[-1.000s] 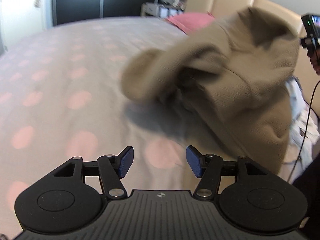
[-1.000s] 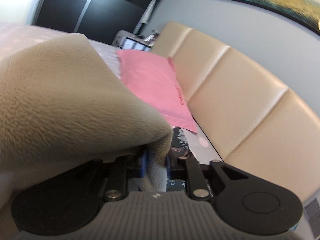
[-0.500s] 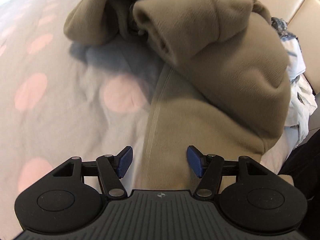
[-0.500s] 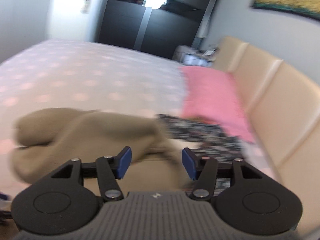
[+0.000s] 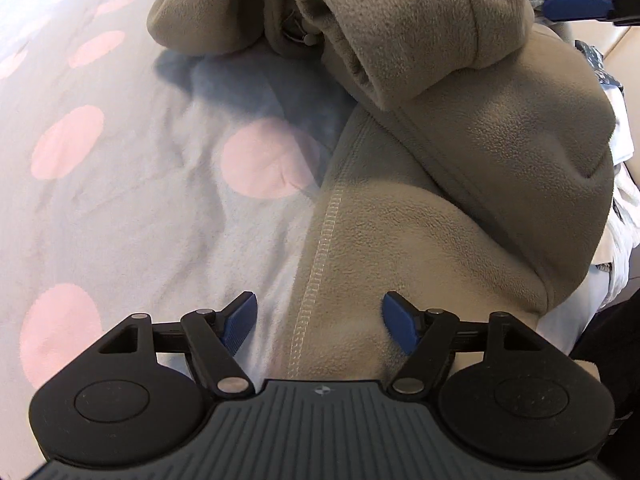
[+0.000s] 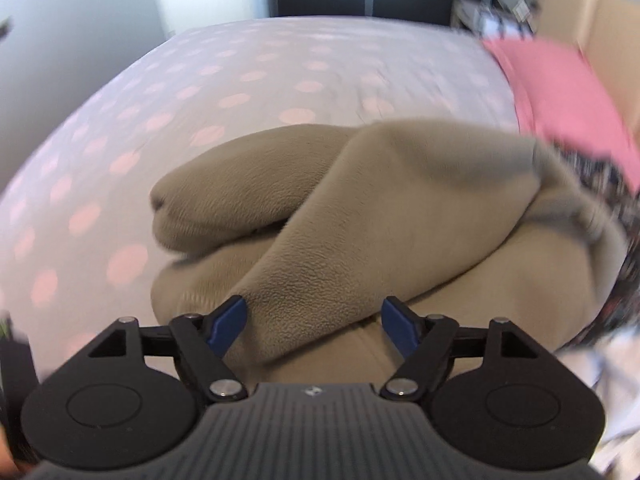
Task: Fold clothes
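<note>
Beside the beige fleece (image 6: 360, 216) lie a pink pillow (image 6: 560, 92) and patterned clothes (image 6: 624, 216).

No legible txt (logos unreadable)

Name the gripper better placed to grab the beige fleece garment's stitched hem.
Left. The left gripper is open with the beige fleece garment's stitched hem between its fingers; the right gripper straddles a bulky fold.
</note>
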Demonstrator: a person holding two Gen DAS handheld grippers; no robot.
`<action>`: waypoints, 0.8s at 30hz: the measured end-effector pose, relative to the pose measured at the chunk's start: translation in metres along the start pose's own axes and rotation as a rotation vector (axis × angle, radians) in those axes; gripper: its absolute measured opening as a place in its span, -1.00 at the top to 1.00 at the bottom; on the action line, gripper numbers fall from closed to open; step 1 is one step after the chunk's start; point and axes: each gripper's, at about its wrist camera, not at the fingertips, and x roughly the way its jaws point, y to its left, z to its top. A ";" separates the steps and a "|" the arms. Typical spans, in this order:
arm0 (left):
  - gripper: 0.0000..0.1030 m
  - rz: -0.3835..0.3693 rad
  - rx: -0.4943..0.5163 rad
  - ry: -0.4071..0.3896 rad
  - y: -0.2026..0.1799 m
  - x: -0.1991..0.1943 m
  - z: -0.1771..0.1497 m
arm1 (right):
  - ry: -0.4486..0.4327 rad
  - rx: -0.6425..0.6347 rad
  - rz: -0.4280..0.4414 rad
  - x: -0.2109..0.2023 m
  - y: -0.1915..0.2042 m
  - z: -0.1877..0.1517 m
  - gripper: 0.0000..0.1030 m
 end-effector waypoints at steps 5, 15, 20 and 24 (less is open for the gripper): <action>0.19 0.011 0.021 -0.018 -0.011 -0.001 -0.003 | 0.040 0.098 0.052 0.019 -0.008 -0.004 -0.27; 0.91 0.027 -0.024 -0.125 0.001 -0.033 -0.001 | -0.143 0.095 -0.033 -0.009 -0.010 -0.015 0.84; 0.91 0.068 -0.038 -0.226 0.016 -0.074 0.013 | -0.305 -0.031 -0.176 -0.046 0.009 -0.014 0.87; 0.92 0.108 -0.116 -0.324 0.036 -0.120 0.023 | -0.394 -0.054 -0.227 -0.084 0.009 -0.001 0.88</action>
